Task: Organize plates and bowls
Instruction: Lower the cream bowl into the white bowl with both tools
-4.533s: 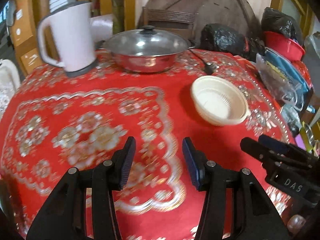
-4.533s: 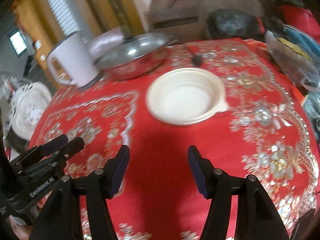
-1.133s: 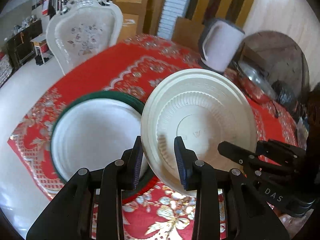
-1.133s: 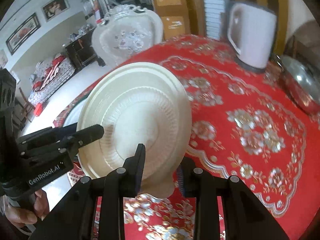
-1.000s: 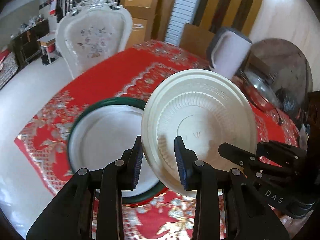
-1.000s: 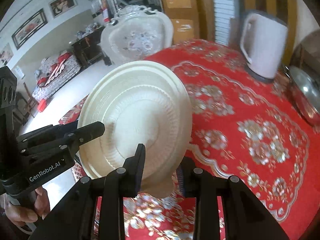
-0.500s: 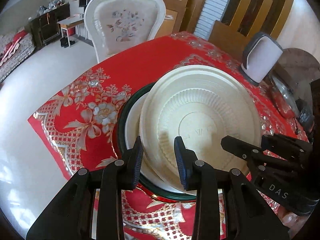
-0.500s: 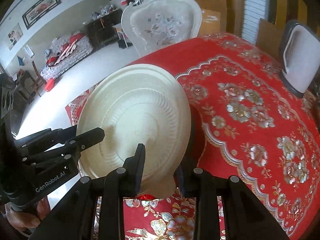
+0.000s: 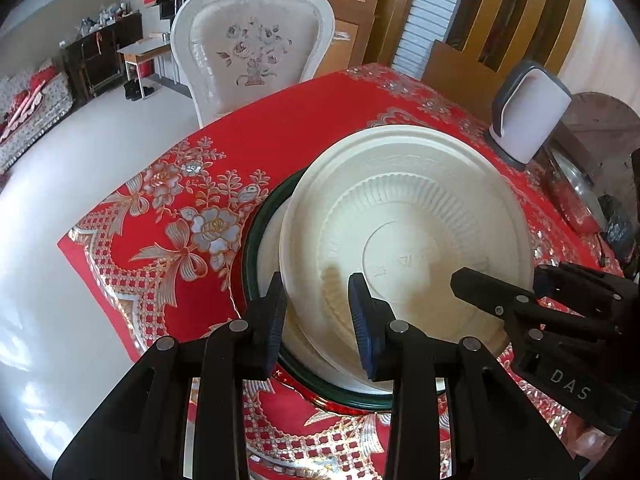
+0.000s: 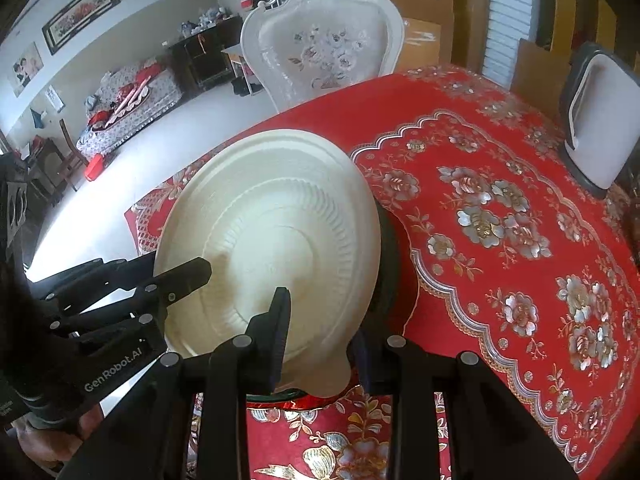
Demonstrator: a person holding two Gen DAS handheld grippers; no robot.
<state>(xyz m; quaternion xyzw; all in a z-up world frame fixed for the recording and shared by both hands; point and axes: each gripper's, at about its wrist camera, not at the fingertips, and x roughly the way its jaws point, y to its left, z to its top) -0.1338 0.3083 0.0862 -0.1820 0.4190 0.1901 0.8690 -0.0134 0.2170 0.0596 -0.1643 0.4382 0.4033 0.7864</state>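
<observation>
My left hand-held gripper (image 9: 316,312) and right hand-held gripper (image 10: 320,330) each pinch the near rim of the cream bowl (image 9: 404,236), holding it tilted over the green-rimmed plate (image 9: 256,240) at the near left edge of the red-clothed bench (image 9: 248,128).

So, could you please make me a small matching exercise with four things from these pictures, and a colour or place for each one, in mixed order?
Things:
1. bowl
2. plate
3. kettle
4. chair

Descriptions:
a. white, with a dark green rim, lying on the tablecloth
b. pale body, grey handle and base, standing on the far side of the table
c. cream, ribbed, tilted, held at its edge by both grippers
d. white, carved, with a flower pattern, standing beyond the table edge

Pairs: 1-c, 2-a, 3-b, 4-d
</observation>
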